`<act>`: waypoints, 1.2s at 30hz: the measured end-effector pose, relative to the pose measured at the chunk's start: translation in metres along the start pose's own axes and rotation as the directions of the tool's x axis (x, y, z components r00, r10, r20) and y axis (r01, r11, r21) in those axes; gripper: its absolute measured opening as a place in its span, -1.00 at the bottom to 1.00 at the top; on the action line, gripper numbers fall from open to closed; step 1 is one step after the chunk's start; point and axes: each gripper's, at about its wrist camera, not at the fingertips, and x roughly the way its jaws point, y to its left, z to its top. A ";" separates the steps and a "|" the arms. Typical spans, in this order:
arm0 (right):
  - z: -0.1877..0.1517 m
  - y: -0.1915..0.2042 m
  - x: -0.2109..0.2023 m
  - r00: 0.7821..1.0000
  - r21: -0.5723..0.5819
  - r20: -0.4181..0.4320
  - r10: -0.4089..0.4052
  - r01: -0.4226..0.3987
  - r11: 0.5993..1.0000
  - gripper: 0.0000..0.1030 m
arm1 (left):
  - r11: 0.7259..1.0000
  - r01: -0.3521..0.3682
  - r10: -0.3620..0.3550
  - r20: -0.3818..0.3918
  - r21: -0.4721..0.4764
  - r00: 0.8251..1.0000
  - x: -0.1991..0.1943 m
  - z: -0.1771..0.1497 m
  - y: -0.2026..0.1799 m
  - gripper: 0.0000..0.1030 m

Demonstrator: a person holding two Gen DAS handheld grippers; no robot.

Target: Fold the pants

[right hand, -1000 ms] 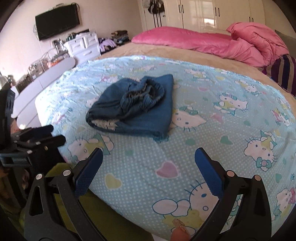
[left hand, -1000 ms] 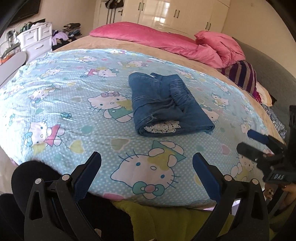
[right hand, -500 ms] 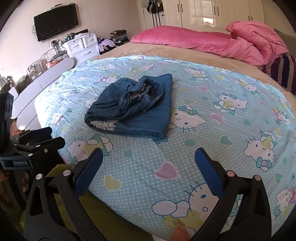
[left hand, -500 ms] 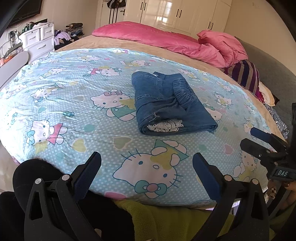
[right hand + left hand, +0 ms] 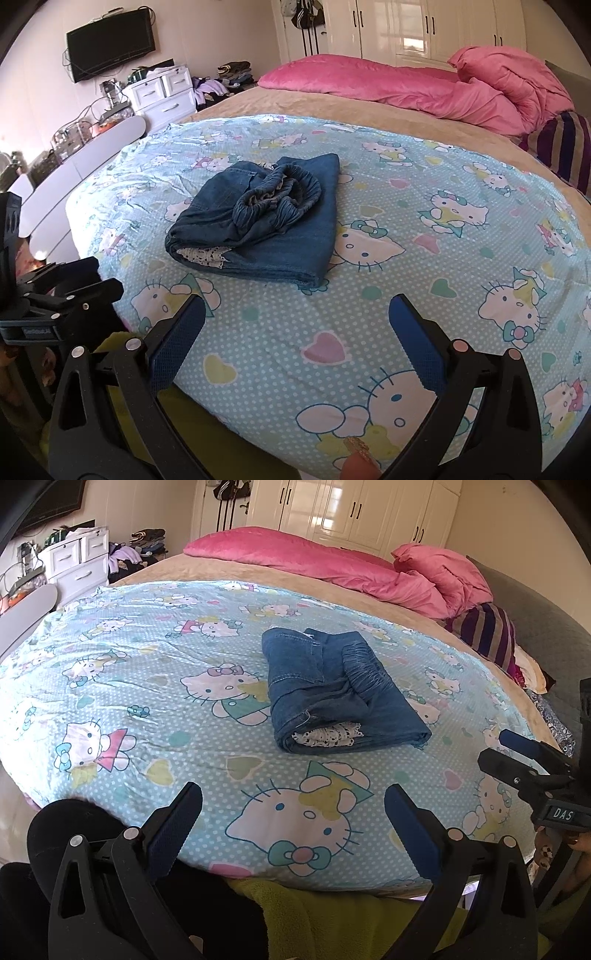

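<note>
Left gripper: jaws spread wide, holding nothing, touching nothing.
Right gripper: likewise wide apart and empty.
Pants: folded denim bundle on the cartoon-cat sheet, well beyond both grippers.

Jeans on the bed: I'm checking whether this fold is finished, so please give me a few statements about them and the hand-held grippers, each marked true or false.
1. The jeans lie folded in a compact bundle on the cartoon-cat sheet. True.
2. The left hand-held gripper is shut on the jeans. False: it is open, empty and near the bed's front edge, apart from them.
3. White lace trim shows at the near end of the bundle. True.
4. The right hand-held gripper holds a corner of the sheet. False: it is open and holds nothing.
5. The pink duvet covers the jeans. False: it lies at the far end of the bed, apart from them.
</note>
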 end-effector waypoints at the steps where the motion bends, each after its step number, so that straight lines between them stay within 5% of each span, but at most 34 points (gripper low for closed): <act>1: 0.000 0.000 0.000 1.000 0.000 0.000 0.002 -0.002 1.000 0.82 | 1.000 0.002 -0.002 0.000 -0.001 1.000 0.000 0.000 0.000 0.91; 36: -0.001 0.000 0.001 1.000 -0.006 -0.002 -0.004 0.004 1.000 0.82 | 1.000 0.017 -0.017 0.002 0.018 1.000 -0.001 0.000 -0.005 0.91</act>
